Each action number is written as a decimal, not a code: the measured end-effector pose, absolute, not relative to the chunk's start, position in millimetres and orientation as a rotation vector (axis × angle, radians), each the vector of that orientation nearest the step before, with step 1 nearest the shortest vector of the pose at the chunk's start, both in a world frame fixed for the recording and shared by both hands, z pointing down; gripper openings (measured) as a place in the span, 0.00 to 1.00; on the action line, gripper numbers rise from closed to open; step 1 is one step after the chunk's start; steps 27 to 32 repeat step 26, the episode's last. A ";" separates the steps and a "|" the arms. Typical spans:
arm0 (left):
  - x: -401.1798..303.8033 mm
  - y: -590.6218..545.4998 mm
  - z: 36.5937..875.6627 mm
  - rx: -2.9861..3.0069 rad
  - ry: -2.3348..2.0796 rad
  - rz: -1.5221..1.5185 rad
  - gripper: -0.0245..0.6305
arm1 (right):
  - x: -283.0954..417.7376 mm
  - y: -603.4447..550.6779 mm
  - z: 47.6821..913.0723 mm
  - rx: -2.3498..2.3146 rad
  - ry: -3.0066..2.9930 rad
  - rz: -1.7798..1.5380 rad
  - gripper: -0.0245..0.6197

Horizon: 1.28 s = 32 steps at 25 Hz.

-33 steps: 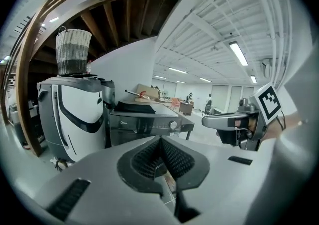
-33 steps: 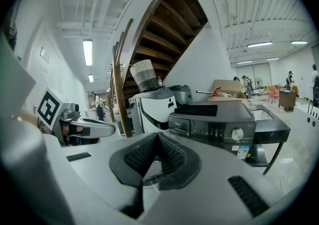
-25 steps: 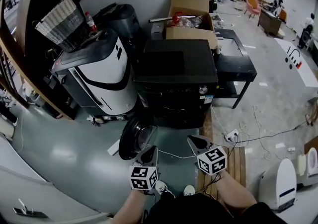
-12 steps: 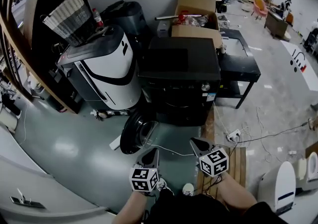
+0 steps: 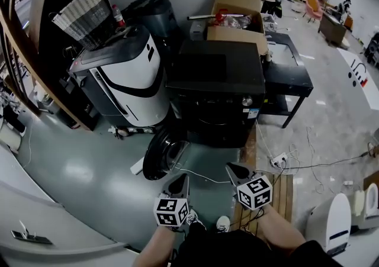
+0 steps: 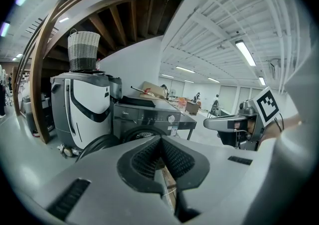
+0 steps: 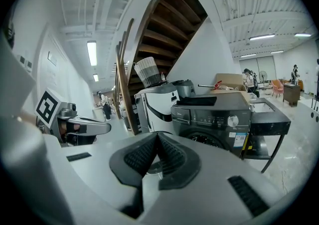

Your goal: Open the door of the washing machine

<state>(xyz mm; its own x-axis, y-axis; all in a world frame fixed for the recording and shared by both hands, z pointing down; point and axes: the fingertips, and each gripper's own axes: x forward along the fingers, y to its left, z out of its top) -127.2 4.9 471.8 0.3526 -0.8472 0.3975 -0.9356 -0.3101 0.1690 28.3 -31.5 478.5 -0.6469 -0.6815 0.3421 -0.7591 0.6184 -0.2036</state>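
Note:
A black front-loading washing machine (image 5: pixel 216 88) stands in the middle of the head view. Its round door (image 5: pixel 161 153) hangs swung wide open to the left, over the green floor. My left gripper (image 5: pixel 177 184) hovers near the floor, short of that door, shut and empty. To its right my right gripper (image 5: pixel 235 170) is likewise shut with nothing in it, pointing at the machine's front. In the left gripper view the washing machine (image 6: pixel 144 114) sits beyond the shut left gripper (image 6: pixel 160 141). In the right gripper view the washing machine (image 7: pixel 214 116) shows past the shut right gripper (image 7: pixel 157 136).
A white-and-black appliance (image 5: pixel 127 79) with a wicker basket (image 5: pixel 80 14) behind it stands left of the washer. A cardboard box (image 5: pixel 235 14) sits behind, a low black table (image 5: pixel 287 79) to the right. Cables (image 5: pixel 296 159) and a power strip (image 5: pixel 276 160) lie on the floor.
The view has shifted a little, so the washer and its open door sit slightly further right and lower. Both grippers stay shut, low in the view.

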 end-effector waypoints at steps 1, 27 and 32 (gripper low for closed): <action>-127.2 4.8 471.9 2.252 -1.568 0.331 0.07 | 28.2 -32.1 478.7 1.181 -2.613 0.487 0.06; -113.1 9.5 470.7 2.251 -1.583 0.326 0.07 | 36.7 -28.1 481.1 1.169 -2.625 0.498 0.06; -113.1 9.5 470.7 2.251 -1.583 0.326 0.07 | 36.7 -28.1 481.1 1.169 -2.625 0.498 0.06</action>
